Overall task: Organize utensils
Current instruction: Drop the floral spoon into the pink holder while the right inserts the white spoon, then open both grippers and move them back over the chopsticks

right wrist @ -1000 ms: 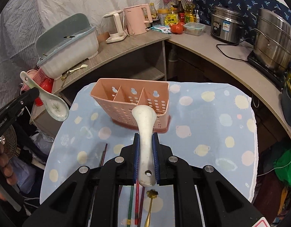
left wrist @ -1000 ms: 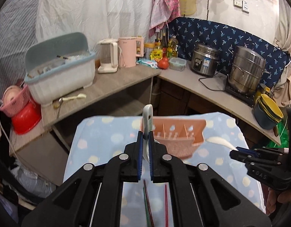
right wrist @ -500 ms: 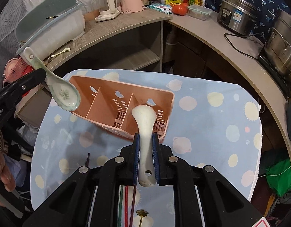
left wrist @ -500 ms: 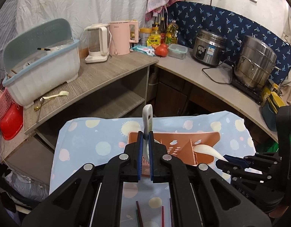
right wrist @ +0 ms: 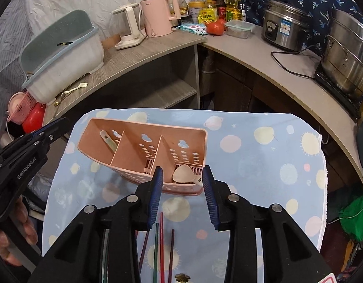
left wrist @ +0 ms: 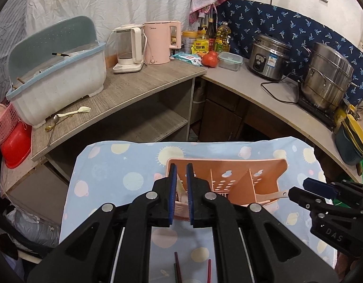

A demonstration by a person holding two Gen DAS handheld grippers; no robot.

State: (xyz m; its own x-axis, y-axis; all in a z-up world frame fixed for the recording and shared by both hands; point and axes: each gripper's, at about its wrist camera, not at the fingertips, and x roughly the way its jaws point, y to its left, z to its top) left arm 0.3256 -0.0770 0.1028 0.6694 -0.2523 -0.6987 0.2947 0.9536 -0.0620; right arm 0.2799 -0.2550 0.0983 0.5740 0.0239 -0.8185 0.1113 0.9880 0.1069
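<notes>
A pink three-compartment utensil holder (right wrist: 124, 132) (left wrist: 271, 165) stands on the blue dotted cloth (right wrist: 264, 165). A white ceramic spoon (right wrist: 184, 173) lies in its right compartment, just beyond my open, empty right gripper (right wrist: 182, 173). Another spoon's handle (right wrist: 108, 140) leans in the left compartment. In the left wrist view my left gripper (left wrist: 180, 168) is slightly open and empty right over that compartment, the spoon (left wrist: 181, 191) below its jaws. Several coloured chopsticks (right wrist: 161, 243) and a brass spoon end (right wrist: 181, 277) lie on the cloth under the right gripper.
Behind the cloth runs a corner counter with a dish-drainer tub (left wrist: 56, 80), two kettles (left wrist: 155, 42), a tomato (left wrist: 209, 59), a rice cooker (left wrist: 268, 56) and a steel steamer pot (left wrist: 327, 77). A fork and spoons (left wrist: 70, 114) lie on the counter.
Both grippers moved down to the holder and opened. The left let its spoon into the left compartment, the right let its white spoon into the right compartment.
</notes>
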